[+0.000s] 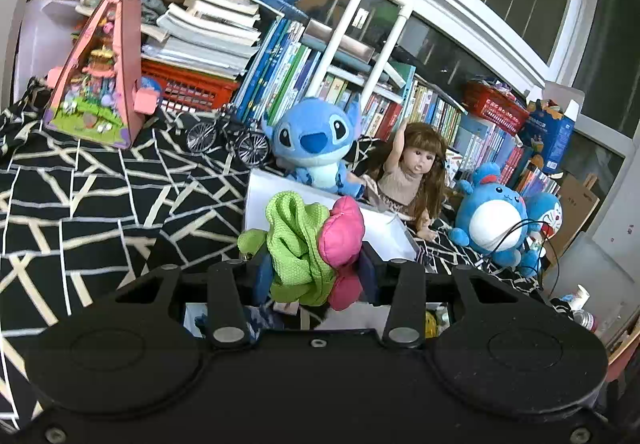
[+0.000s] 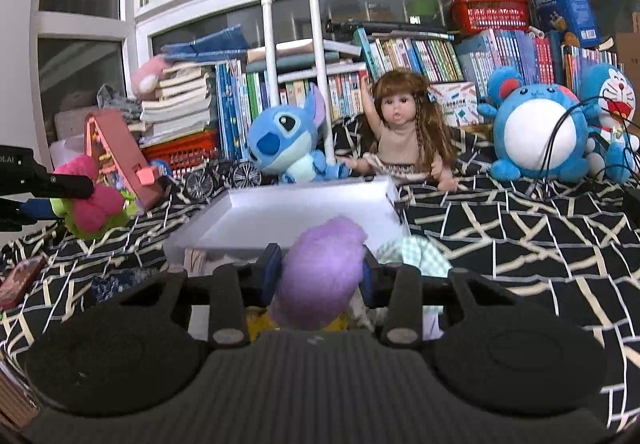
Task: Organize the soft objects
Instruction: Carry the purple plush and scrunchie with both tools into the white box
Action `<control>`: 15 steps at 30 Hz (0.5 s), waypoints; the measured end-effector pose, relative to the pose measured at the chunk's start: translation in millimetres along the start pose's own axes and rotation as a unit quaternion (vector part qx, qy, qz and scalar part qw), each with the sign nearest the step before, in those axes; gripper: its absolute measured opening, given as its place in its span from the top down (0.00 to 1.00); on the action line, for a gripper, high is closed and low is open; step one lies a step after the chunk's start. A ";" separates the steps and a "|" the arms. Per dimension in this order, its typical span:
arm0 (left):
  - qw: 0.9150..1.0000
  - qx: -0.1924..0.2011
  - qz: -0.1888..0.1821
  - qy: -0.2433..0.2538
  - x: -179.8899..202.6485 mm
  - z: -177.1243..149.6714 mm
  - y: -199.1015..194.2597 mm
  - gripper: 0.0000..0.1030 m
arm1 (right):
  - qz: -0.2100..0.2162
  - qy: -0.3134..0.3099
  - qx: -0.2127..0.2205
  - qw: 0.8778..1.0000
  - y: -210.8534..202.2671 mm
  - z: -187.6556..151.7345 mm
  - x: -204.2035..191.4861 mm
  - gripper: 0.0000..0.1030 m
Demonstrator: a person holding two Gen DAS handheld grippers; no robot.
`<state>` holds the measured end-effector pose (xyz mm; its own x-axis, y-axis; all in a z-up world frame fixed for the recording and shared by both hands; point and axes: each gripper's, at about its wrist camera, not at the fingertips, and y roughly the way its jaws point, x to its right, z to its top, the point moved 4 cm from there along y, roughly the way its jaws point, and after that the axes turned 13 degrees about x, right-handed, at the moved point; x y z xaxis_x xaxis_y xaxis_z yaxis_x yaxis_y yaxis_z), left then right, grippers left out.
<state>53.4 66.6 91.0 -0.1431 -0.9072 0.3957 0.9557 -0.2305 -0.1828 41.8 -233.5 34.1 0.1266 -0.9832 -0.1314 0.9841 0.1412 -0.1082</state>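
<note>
left gripper (image 1: 316, 268) is clamped on a green and pink cloth toy (image 1: 312, 252), standing upright above the white box (image 1: 384, 232). right gripper (image 2: 318, 270) pinches a purple fluffy ball (image 2: 320, 272), round, before that box.

Two black grippers are seen: the left gripper (image 1: 316, 276) and right gripper (image 2: 318, 272), each with blue pads, round housings, linkage bars and silver screws.
</note>
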 end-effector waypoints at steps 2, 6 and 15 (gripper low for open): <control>1.000 0.001 0.001 0.004 1.0 2.8 6.8 0.60 | -0.001 -0.004 0.009 1.000 4.2 5.2 0.8 0.57; 1.000 -0.005 0.004 0.005 4.1 4.6 25.8 0.60 | 0.001 0.012 0.013 1.000 18.4 13.0 5.7 0.57; 0.999 -0.026 -0.004 0.029 28.1 -3.0 85.8 0.60 | 0.007 0.070 -0.007 0.997 77.7 20.8 22.1 0.57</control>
<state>130.6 20.3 83.7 -0.1672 -0.9238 0.3446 0.9402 -0.2546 -0.2265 123.7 -246.7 43.3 0.1199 -0.9555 -0.2697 0.9803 0.1568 -0.1200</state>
